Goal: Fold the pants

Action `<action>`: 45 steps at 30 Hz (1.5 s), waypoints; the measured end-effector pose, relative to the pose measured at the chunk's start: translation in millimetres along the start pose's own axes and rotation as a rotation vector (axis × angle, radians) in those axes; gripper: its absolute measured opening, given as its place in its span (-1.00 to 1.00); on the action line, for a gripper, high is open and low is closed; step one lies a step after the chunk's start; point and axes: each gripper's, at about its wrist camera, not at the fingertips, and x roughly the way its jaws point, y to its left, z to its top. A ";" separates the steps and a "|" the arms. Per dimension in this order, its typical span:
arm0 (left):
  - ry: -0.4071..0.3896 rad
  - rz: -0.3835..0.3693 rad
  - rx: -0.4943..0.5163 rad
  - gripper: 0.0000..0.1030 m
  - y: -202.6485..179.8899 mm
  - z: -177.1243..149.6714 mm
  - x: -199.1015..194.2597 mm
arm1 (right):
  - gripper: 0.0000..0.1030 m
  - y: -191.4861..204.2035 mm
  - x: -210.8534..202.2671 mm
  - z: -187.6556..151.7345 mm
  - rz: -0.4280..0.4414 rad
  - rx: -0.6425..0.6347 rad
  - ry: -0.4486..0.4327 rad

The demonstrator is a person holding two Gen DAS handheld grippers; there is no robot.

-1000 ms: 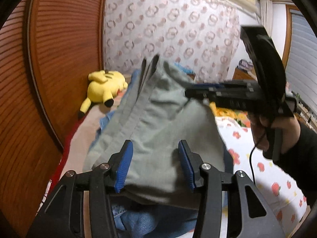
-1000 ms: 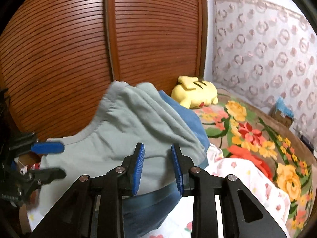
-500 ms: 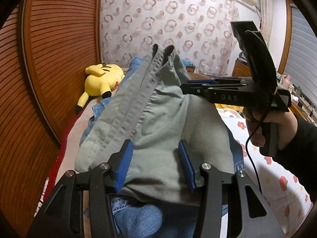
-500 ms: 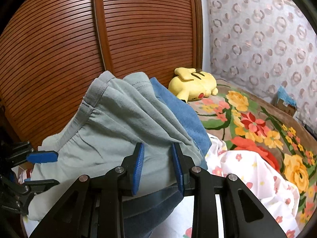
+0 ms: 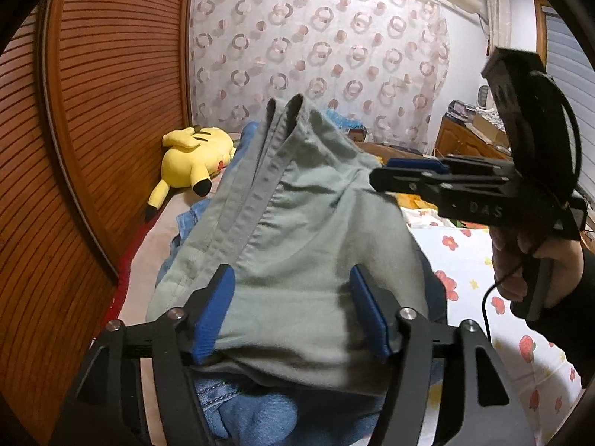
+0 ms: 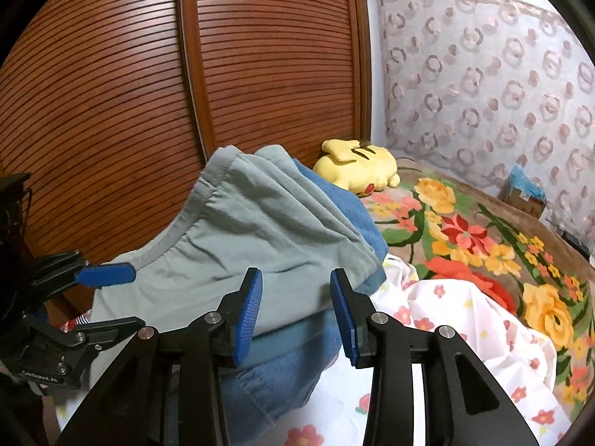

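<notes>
Grey-green pants (image 5: 297,230) lie folded on top of a pile of blue jeans (image 5: 256,412) on the bed, waistband raised at the far end. My left gripper (image 5: 292,316) is open, its blue pads on either side of the pants' near edge. My right gripper (image 6: 295,308) is open at the pants (image 6: 253,238) side edge; the fabric sits just beyond its pads. In the left wrist view the right gripper (image 5: 412,174) reaches in from the right over the pants. In the right wrist view the left gripper (image 6: 108,297) shows at the lower left.
A yellow plush toy (image 5: 193,156) lies by the wooden slatted wardrobe (image 5: 104,111). A floral blanket (image 6: 483,234) and a white flowered sheet (image 6: 465,319) cover the bed. A patterned curtain (image 5: 319,59) hangs behind. A wooden cabinet (image 5: 468,145) stands far right.
The right gripper has opened wider and let go of the pants. The pants have settled lower onto the jeans pile. The left gripper stays open around the near edge.
</notes>
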 end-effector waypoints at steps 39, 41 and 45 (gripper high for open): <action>-0.122 0.043 0.001 0.69 -33.8 -19.1 -67.3 | 0.35 71.2 -119.1 -79.0 -0.133 0.097 -0.075; -0.118 0.041 0.001 0.69 -36.3 -23.9 -70.7 | 0.35 76.6 -124.6 -84.5 -0.137 0.102 -0.074; -0.113 0.034 0.009 0.69 -41.9 -34.0 -76.1 | 0.37 83.0 -134.1 -94.6 -0.155 0.115 -0.074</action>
